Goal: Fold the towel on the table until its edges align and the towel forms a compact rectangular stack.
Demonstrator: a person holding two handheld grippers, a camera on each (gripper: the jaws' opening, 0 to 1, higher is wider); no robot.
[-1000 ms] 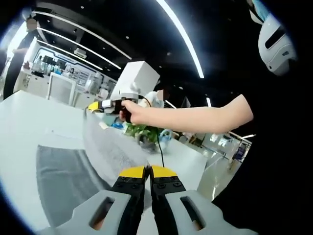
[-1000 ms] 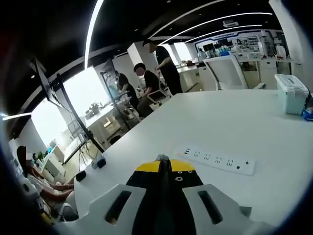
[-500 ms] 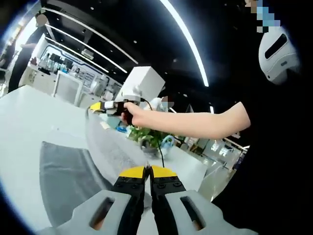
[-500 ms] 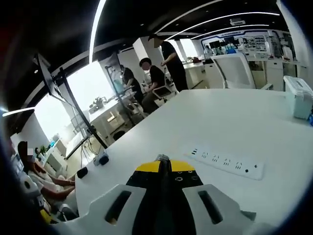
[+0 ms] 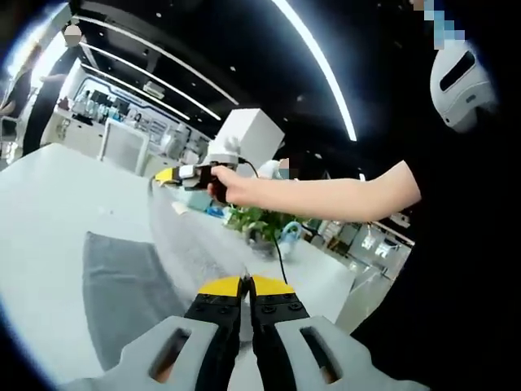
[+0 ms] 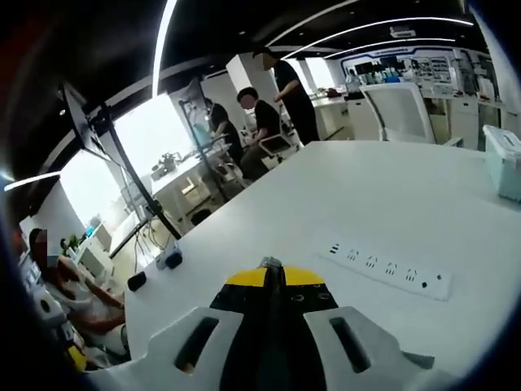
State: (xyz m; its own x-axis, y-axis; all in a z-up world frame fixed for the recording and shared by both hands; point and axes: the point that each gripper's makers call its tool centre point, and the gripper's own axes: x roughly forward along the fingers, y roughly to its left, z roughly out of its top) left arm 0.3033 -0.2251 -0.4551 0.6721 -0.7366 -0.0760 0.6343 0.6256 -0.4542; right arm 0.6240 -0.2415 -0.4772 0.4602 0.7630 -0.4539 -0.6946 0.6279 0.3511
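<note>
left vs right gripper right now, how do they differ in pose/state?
1. The left gripper sits low by the grey towel, while the right gripper is held higher and further out over the white table.
2. Towel edge runs up to both; the left gripper's jaws visibly pinch it, while the right gripper's grip on it can't be made out.

Shared: both have yellow-tipped jaws pressed together.

Both views low over table (image 6: 342, 204), facing apart.
</note>
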